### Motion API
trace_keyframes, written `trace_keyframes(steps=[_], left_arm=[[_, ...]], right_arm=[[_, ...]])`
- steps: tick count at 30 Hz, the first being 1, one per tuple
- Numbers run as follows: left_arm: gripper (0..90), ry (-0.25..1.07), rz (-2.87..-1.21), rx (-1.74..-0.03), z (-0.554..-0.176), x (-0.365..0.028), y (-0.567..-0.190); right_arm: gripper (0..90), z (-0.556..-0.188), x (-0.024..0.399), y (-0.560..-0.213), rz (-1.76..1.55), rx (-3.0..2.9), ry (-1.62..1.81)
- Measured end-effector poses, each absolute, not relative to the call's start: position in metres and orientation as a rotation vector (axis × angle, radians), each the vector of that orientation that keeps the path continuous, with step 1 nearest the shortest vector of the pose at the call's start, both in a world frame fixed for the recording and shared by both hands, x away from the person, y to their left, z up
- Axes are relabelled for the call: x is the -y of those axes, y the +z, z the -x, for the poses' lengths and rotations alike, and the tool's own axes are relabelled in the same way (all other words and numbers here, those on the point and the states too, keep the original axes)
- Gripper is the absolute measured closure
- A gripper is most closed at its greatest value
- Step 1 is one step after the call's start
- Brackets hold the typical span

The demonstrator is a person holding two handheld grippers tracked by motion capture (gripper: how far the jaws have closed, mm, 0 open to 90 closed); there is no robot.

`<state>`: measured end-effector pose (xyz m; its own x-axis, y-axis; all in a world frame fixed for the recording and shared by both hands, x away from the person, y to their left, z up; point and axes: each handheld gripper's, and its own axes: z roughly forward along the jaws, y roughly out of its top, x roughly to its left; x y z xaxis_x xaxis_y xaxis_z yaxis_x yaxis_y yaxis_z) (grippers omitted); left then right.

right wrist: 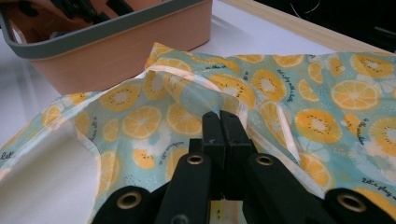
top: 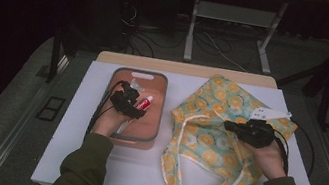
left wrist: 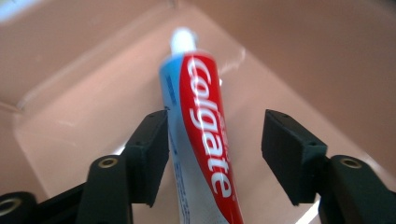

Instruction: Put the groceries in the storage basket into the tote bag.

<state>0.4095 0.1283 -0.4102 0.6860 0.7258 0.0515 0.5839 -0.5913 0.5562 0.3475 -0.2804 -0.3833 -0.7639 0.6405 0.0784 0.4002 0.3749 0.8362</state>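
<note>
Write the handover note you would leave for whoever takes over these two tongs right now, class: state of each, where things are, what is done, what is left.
Left tongs: open around the toothpaste tube in the peach basket; one pad at its side, the other apart.
Right tongs: shut on the fruit-print bag, at its rim beside the basket.
Done: bag held, tube straddled.
Left, probably: close on the tube, lift it, put it in the bag.
</note>
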Motion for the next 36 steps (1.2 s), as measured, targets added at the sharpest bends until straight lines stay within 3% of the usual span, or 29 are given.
trace_keyframes(steps=[7,19,28,36], left_arm=[[49.5,0.350,-2.446,-1.129,-0.416,-0.127,-0.420],[72.0,0.296,-2.383,-1.180,-0.416,-0.130,-0.414],[74.8,0.248,-2.293,-1.149,-0.415,-0.135,-0.399],[75.5,0.302,-2.192,-1.058,-0.405,-0.136,-0.363]], right_arm=[[89.6,-0.347,0.279,-0.384,-0.910,-2.386,1.326],[89.6,-0.346,0.278,-0.384,-0.901,-2.384,1.317],[89.7,-0.347,0.278,-0.385,-0.905,-2.387,1.317],[89.7,-0.347,0.279,-0.385,-0.910,-2.382,1.318]])
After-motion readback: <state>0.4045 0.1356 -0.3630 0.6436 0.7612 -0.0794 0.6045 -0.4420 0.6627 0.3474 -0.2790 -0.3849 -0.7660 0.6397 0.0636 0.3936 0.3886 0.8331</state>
